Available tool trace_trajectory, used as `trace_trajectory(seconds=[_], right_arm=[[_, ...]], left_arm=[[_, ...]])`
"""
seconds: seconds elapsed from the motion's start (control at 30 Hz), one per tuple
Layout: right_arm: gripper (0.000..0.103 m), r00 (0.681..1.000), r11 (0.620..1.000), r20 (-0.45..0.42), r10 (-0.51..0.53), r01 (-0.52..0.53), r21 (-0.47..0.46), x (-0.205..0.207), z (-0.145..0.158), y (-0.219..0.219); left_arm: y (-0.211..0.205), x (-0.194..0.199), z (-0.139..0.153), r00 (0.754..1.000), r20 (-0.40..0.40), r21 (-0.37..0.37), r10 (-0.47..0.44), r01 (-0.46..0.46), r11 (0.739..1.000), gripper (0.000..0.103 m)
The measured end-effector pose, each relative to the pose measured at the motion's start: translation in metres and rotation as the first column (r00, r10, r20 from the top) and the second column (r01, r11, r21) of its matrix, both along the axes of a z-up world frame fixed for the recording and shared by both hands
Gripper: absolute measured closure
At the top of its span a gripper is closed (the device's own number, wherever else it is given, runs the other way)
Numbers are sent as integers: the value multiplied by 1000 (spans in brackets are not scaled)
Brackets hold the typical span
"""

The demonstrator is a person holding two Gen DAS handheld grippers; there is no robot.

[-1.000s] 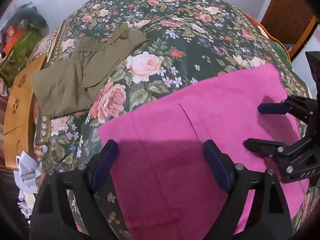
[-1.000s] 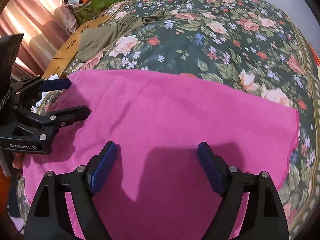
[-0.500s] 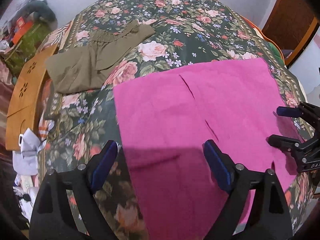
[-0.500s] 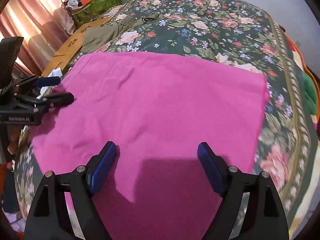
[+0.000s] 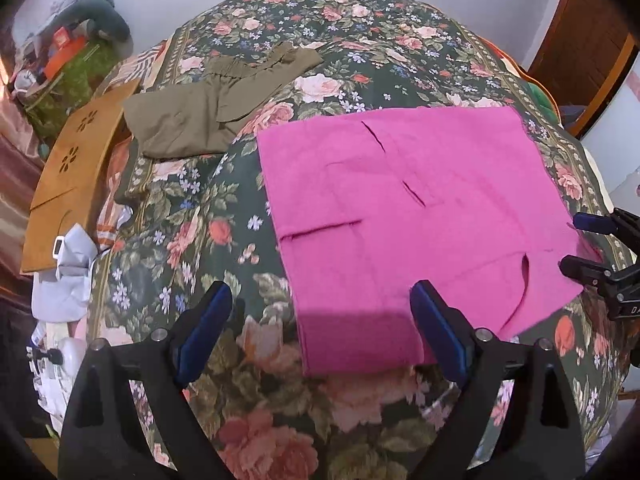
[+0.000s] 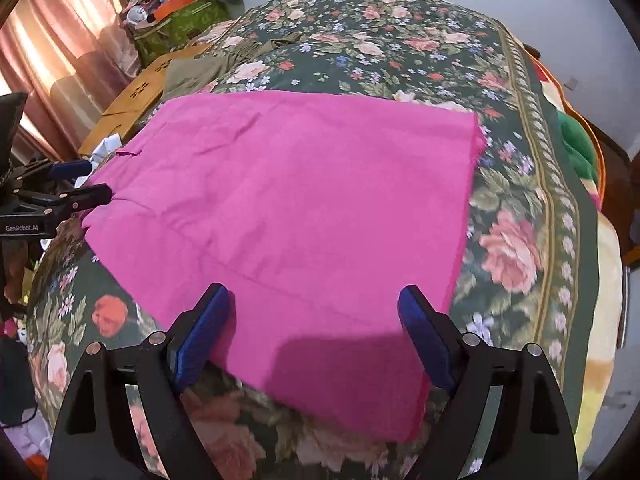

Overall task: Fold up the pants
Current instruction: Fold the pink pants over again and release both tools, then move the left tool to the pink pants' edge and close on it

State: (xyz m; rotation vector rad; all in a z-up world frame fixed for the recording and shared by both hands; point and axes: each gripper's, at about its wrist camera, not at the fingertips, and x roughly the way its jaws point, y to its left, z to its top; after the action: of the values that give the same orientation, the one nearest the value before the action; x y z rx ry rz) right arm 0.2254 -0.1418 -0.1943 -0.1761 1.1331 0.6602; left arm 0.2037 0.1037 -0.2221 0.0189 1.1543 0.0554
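Bright pink pants (image 5: 404,216) lie flat, folded into a rough rectangle, on the floral bedspread (image 5: 192,248); they also show in the right wrist view (image 6: 304,216). My left gripper (image 5: 320,324) is open and empty above the pants' near left corner. My right gripper (image 6: 312,326) is open and empty above their near edge. Each gripper shows in the other's view at the pants' side edge: the right one (image 5: 580,240), the left one (image 6: 84,182).
Folded olive-green pants (image 5: 204,108) lie at the far left of the bed. A wooden board (image 5: 76,168) and white items (image 5: 64,276) sit off the left edge. A green box with clutter (image 6: 176,20) stands beyond. A wooden door (image 5: 580,28) is at right.
Both grippers have pulled back toward me and away from the pink pants, which now look smaller and farther. The pants lie still. Both grippers stay open.
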Motion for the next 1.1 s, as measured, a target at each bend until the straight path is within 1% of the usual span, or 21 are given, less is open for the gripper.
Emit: trace_trajectory(seconds=[0.23, 0.33, 0.43, 0.57, 0.7, 0.8, 1.0, 1.1], right_arm=[[18, 999, 1000, 24, -30, 30, -5, -5, 5, -9], [18, 998, 1000, 51, -28, 27, 8, -8, 14, -7], [18, 995, 999, 94, -25, 21, 41, -12, 31, -3], [18, 987, 996, 156, -25, 10, 93, -18, 52, 7], [18, 984, 993, 178, -23, 2, 117, -22, 53, 17], [18, 986, 996, 164, -2, -13, 93, -24, 42, 26], [18, 992, 999, 124, 18, -24, 46, -26, 15, 29], [18, 996, 996, 86, -6, -2, 92, -23, 10, 21]], left_arm=[[3, -14, 12, 1000, 9, 18, 26, -27, 999, 11], [6, -17, 26, 997, 45, 31, 56, -58, 998, 11], [11, -21, 41, 992, 85, -3, 99, -99, 995, 11], [16, -28, 52, 981, 112, -96, 160, -149, 984, 11], [12, -36, 43, 982, 78, -167, 175, -160, 973, 11], [4, -41, 30, 984, 43, -199, 171, -159, 967, 11], [-10, -49, 16, 988, 12, -243, 156, -148, 959, 11], [-12, -49, 9, 988, -15, -288, 153, -151, 946, 11]])
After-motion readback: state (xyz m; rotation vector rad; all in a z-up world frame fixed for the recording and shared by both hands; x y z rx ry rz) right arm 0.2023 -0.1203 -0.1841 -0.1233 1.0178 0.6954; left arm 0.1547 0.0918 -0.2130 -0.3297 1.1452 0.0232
